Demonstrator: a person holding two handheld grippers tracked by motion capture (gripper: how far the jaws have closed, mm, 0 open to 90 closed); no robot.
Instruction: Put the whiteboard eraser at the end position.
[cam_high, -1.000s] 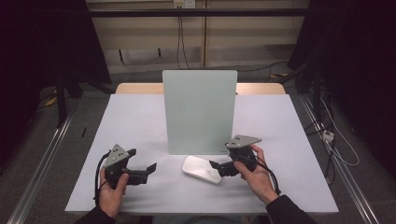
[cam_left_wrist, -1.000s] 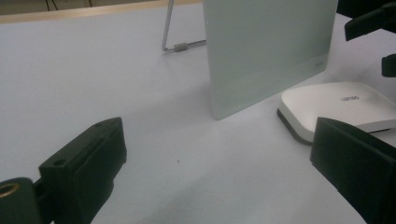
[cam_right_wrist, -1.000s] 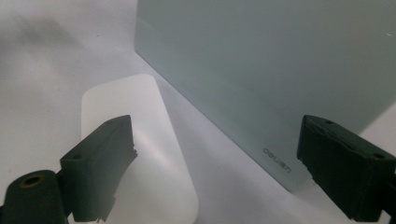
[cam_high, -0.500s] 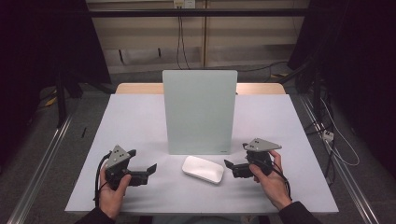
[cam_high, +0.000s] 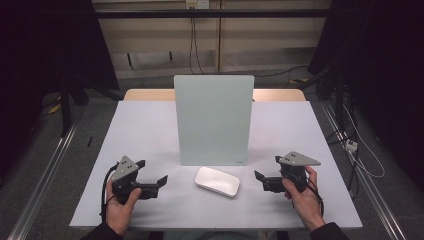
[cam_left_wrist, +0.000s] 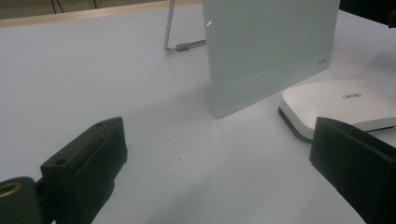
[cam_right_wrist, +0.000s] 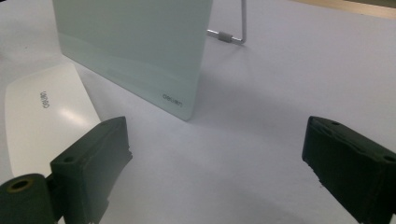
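A pale green board (cam_high: 214, 120) stands upright at the table's middle on a thin metal stand (cam_left_wrist: 180, 45). In front of it lies a flat white rounded block (cam_high: 217, 181) with small grey lettering. My left gripper (cam_high: 150, 172) rests near the front edge, left of the block, open and empty. My right gripper (cam_high: 265, 173) sits right of the block, a short way off it, open and empty too. In the left gripper view the gripper (cam_left_wrist: 217, 140) faces the board (cam_left_wrist: 271, 46) and the block (cam_left_wrist: 345, 105). The right gripper (cam_right_wrist: 215, 135) sees the board (cam_right_wrist: 135, 42) and the block (cam_right_wrist: 42, 121).
The white table (cam_high: 150, 130) has bare surface on both sides of the board. A wooden edge (cam_high: 150, 94) shows at its back. Rails and cables run along the floor on either side (cam_high: 350, 145).
My right gripper has drawn back to the right, away from the white block it was close against. The left gripper, the block and the board have stayed put.
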